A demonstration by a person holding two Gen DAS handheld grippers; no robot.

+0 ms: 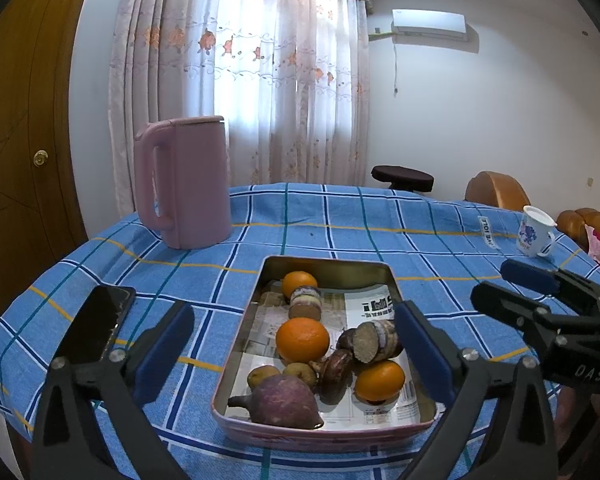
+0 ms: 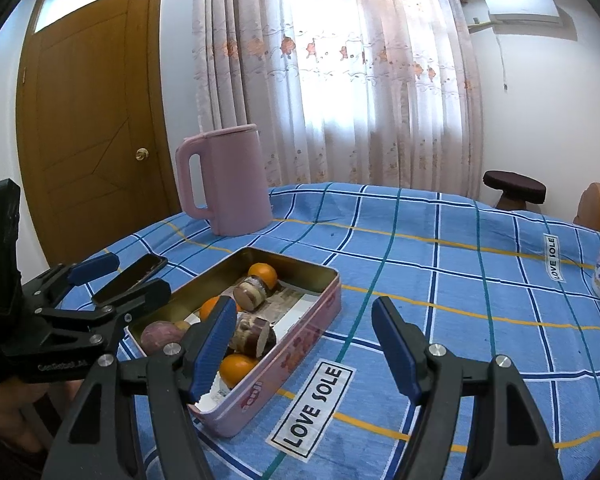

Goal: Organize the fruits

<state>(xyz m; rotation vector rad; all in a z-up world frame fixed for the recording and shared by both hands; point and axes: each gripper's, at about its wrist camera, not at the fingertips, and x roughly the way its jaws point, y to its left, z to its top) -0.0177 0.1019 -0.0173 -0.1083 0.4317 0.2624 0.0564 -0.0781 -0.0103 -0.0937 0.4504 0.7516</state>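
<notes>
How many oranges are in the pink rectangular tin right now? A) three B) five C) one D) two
A: the left wrist view shows three oranges inside the pink rectangular metal tin: one at the far end, one in the middle and one near the front right, among brown and purple tubers.

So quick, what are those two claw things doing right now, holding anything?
Left gripper: open, holding nothing, above the tin.
Right gripper: open, holding nothing.
</notes>
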